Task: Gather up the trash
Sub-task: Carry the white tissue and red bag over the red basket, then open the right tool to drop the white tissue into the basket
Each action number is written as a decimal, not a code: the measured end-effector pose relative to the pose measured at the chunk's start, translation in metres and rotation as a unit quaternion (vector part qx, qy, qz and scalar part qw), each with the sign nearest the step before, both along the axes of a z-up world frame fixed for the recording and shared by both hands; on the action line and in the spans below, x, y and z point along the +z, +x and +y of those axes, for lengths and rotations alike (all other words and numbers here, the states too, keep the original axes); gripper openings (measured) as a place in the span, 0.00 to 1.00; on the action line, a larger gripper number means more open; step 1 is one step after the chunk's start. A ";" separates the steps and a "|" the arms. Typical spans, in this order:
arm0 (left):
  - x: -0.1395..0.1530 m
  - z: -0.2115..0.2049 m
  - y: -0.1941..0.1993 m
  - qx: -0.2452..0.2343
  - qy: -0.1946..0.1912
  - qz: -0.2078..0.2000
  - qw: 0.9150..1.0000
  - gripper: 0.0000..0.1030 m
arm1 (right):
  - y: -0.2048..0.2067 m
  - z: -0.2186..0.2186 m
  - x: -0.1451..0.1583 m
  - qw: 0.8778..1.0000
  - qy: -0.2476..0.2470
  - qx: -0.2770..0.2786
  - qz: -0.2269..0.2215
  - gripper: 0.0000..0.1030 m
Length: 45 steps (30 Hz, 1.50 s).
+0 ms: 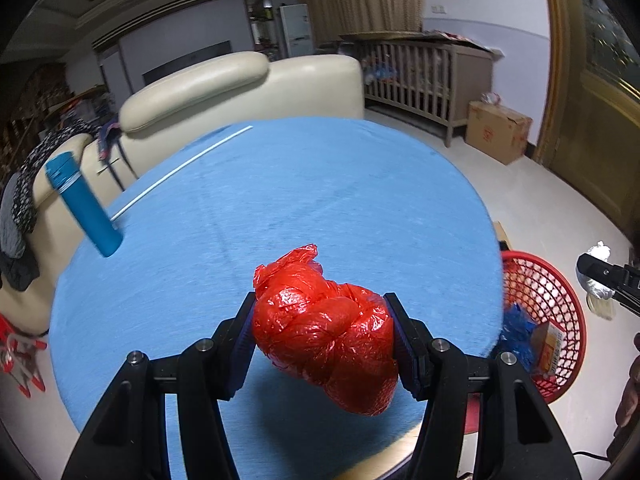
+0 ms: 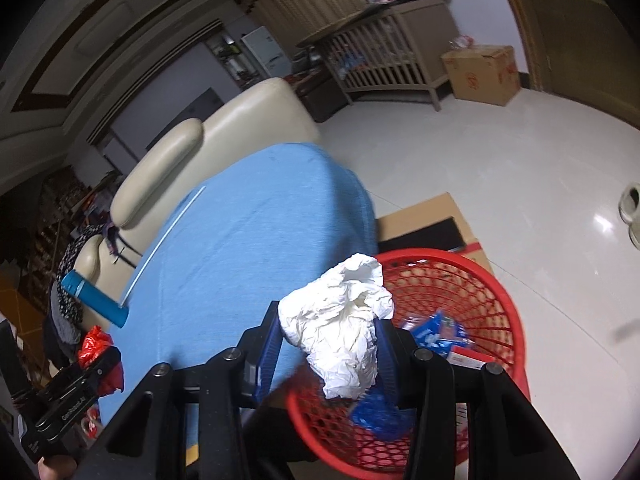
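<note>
The right gripper [image 2: 332, 344] is pinching a paper wad [image 2: 340, 332] over the basket [image 2: 508, 320], which is already holding blue wrappers. The left gripper [image 1: 324, 332] is clamping a red bag [image 1: 324, 336] above the bench [image 1: 320, 184]; both are awaiting dropping.

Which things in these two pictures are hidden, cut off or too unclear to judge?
- Red basket, left wrist view: the table edge hides its near side.
- Basket contents, right wrist view: the white paper wad and right tongs cover part; labels blurred.
- Left tongs, right wrist view: only partly visible at the edge.
</note>
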<state>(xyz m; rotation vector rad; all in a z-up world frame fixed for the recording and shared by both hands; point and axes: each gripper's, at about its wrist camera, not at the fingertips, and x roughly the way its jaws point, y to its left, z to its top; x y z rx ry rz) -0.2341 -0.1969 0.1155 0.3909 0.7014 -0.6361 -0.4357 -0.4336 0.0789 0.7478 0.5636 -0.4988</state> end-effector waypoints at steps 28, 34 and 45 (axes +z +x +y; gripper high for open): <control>-0.010 -0.085 -0.059 -0.111 0.042 0.007 0.993 0.60 | -0.036 -0.041 -0.032 0.999 0.036 -0.029 0.022 0.45; -0.012 -0.091 -0.061 -0.119 0.048 0.008 0.992 0.60 | -0.022 -0.052 -0.039 0.998 0.045 -0.027 0.031 0.48; -0.015 -0.103 -0.070 -0.133 0.054 0.008 0.990 0.60 | -0.013 -0.069 -0.048 0.997 0.052 -0.036 0.039 0.48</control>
